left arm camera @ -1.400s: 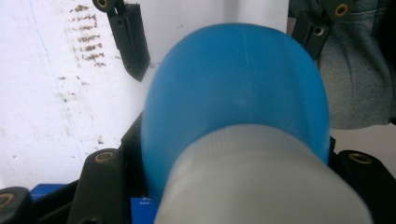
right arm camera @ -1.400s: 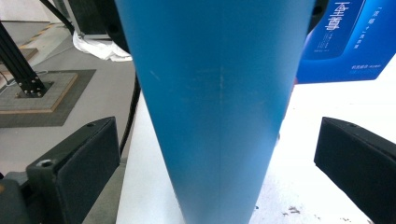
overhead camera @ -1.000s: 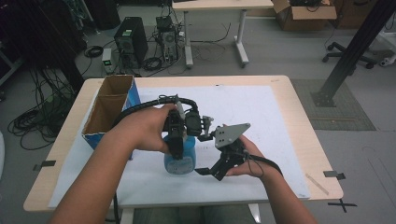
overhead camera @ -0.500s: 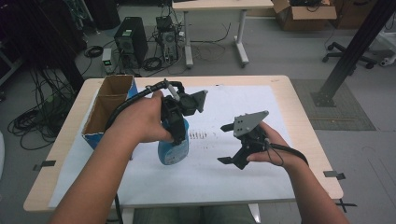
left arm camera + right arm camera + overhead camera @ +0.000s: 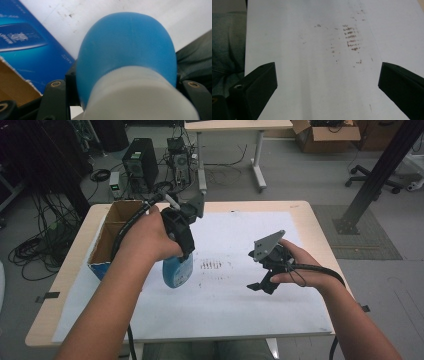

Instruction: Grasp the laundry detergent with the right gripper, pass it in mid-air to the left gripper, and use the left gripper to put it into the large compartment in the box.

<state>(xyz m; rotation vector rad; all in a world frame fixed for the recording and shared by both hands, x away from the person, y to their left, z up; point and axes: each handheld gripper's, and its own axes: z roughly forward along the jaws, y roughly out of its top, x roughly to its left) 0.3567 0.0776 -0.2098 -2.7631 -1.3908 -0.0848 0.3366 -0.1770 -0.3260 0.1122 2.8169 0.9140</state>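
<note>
Since a second ago, hands drawn apart and raised. Wide table (image 5: 320,217) under white paper (image 5: 240,300), cardboard box (image 5: 107,237) at its left, cables on the floor behind. Blue bottle (image 5: 177,270) clamped in left gripper (image 5: 182,237), hanging roughly upright, white end up, probably clear of the paper. Right gripper (image 5: 262,282) spread wide, holding nothing.

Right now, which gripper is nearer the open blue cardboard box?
Left. The left gripper, clamping a blue bottle, hangs beside the open blue cardboard box; the right gripper is across the white sheet.
</note>
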